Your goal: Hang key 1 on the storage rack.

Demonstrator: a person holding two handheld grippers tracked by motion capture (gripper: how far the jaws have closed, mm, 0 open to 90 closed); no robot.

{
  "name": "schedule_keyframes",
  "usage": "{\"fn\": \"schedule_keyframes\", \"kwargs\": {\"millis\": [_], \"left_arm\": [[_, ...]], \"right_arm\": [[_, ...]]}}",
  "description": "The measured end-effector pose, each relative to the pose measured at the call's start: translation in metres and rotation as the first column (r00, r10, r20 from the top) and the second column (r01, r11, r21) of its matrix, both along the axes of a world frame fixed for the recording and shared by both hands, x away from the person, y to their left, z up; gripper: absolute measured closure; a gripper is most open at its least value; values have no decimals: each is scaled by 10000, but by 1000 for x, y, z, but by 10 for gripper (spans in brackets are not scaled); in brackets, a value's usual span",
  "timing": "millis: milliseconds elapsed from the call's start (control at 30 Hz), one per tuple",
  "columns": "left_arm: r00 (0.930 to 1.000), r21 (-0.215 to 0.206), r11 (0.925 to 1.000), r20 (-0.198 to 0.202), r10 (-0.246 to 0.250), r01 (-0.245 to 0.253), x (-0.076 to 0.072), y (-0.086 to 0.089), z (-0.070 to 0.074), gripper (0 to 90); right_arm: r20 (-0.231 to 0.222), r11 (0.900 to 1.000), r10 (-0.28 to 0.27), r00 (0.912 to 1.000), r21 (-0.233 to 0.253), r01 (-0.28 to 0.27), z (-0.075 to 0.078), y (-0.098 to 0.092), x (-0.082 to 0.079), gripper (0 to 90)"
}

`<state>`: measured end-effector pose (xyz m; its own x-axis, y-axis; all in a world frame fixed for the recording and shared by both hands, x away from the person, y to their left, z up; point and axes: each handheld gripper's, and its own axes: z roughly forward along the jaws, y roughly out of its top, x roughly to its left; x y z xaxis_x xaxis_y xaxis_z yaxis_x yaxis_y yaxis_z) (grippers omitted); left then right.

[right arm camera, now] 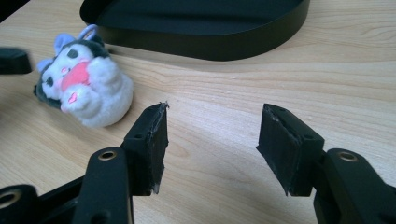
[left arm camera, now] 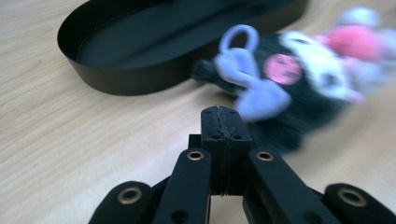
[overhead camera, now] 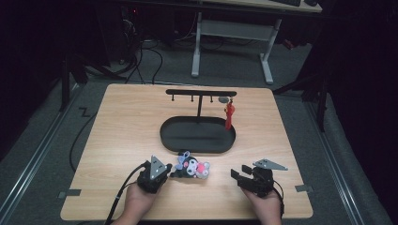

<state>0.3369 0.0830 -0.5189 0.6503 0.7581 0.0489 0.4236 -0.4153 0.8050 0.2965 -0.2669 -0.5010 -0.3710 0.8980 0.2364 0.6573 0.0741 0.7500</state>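
Observation:
A small plush toy [overhead camera: 191,168], black and white with a pink heart and a lilac loop [left arm camera: 239,39], lies on the wooden table [overhead camera: 126,122] just in front of the black oval tray [overhead camera: 197,134]. My left gripper [overhead camera: 169,172] sits at the toy's left side, jaws shut with nothing between them [left arm camera: 222,116]; the blurred plush toy [left arm camera: 299,79] lies just ahead and to the right of the tips. My right gripper [overhead camera: 238,176] rests to the toy's right, open and empty [right arm camera: 212,135], with the plush toy [right arm camera: 88,88] off to its left.
A black T-shaped hook stand [overhead camera: 201,93] rises from the tray's back. A red tassel [overhead camera: 229,116] hangs from its right end. The tray's low wall [right arm camera: 201,44] stands close ahead of both grippers. The other gripper's tip [right arm camera: 11,60] shows at the left edge.

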Motion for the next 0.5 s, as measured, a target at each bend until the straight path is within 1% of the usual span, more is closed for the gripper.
{"fn": "schedule_keyframes", "kwargs": {"millis": [33, 67, 167, 300, 367, 433, 500], "left_arm": [[9997, 19, 10000, -213, -83, 83, 6, -5, -2, 899], [9993, 48, 9998, -301, -209, 210, 9, -12, -3, 899], [9972, 121, 9977, -349, -662, 667, 10, -32, -5, 899], [9910, 139, 9914, -339, -1298, 1303, 6, -63, -6, 899], [9864, 40, 9867, -252, -1626, 1627, 4, -83, -4, 899], [9850, -89, 9851, -175, -1718, 1716, 3, -93, -3, 899], [9852, -171, 9852, -78, -1710, 1708, 2, -97, -2, 891]], "right_arm": [[38, 10000, 31, 10000, -15, -31, 0, 0, 0, 428], [66, 10000, 68, 10000, -47, -68, 0, 1, 0, 428], [-77, 10000, -36, 10000, 45, 36, 0, 0, 0, 428], [-39, 9999, -149, 9999, 68, 149, 0, -5, 1, 429], [-7, 9997, -234, 9997, 111, 234, 0, -9, 1, 429], [34, 9992, -348, 9994, 183, 348, 1, -13, 0, 430], [-1, 9986, -472, 9989, 254, 472, 1, -16, -1, 430]]}}
